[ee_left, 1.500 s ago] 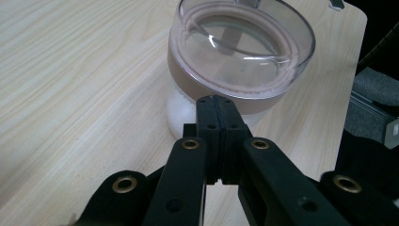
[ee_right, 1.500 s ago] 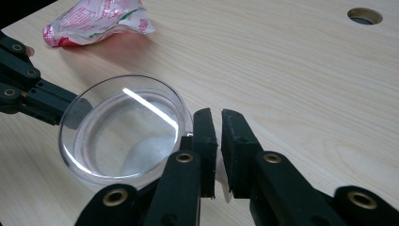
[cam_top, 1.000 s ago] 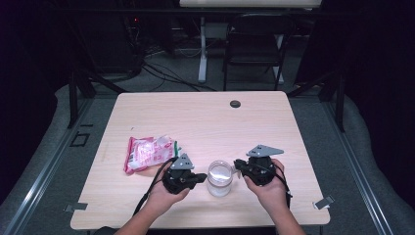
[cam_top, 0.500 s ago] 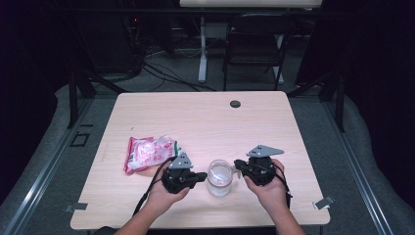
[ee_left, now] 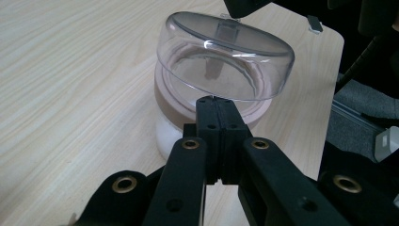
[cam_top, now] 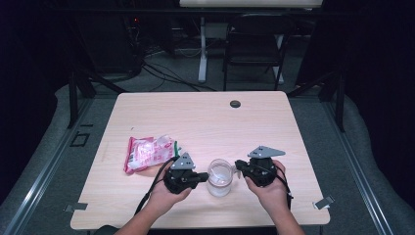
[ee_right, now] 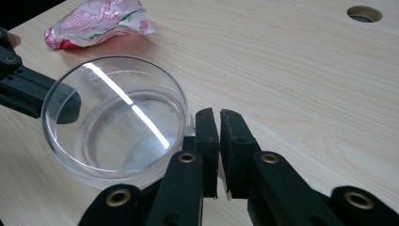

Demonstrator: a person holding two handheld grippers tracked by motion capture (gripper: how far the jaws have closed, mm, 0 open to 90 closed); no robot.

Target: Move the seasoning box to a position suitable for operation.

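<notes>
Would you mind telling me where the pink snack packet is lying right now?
In the high view, the pink snack packet lies on the table's left half, just beyond and left of the left tongs, apart from the clear lidded jar.

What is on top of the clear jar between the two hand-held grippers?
A clear domed lid sits on the jar, tilted. Through it the jar's rim shows; whether anything is inside the jar cannot be told.
</notes>
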